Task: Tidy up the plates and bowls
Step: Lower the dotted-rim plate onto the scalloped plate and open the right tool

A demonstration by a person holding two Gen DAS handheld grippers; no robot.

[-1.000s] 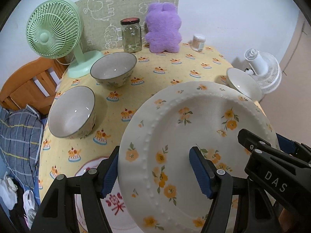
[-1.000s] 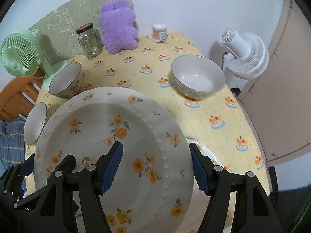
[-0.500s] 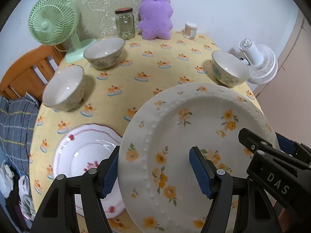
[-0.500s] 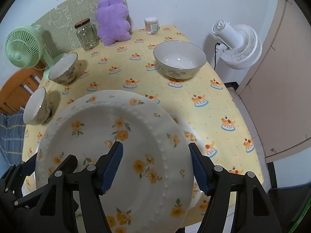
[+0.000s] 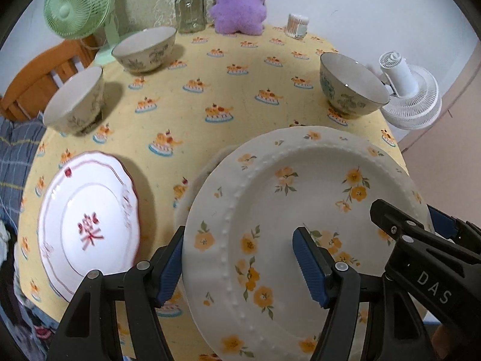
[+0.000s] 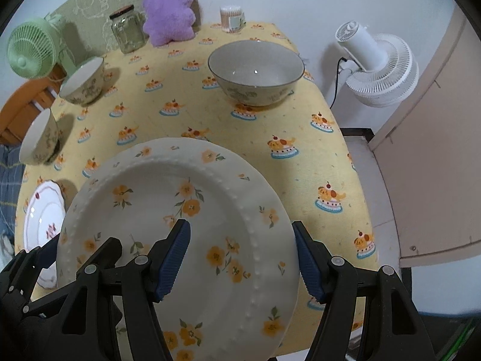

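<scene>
a: grippers?
b: left gripper and right gripper each clamp the flowered plate by opposite rims, pointing steeply down, plate above the table's 6 o'clock edge.
a: bowls?
b: three, all empty.

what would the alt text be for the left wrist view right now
A large white plate with orange flowers is gripped at its edges by both grippers, the left gripper nearest. Beyond it, a yellow cake-print tablecloth holds a red-patterned plate and three bowls; a green fan, glass jar and purple plush toy stand at the back.
</scene>
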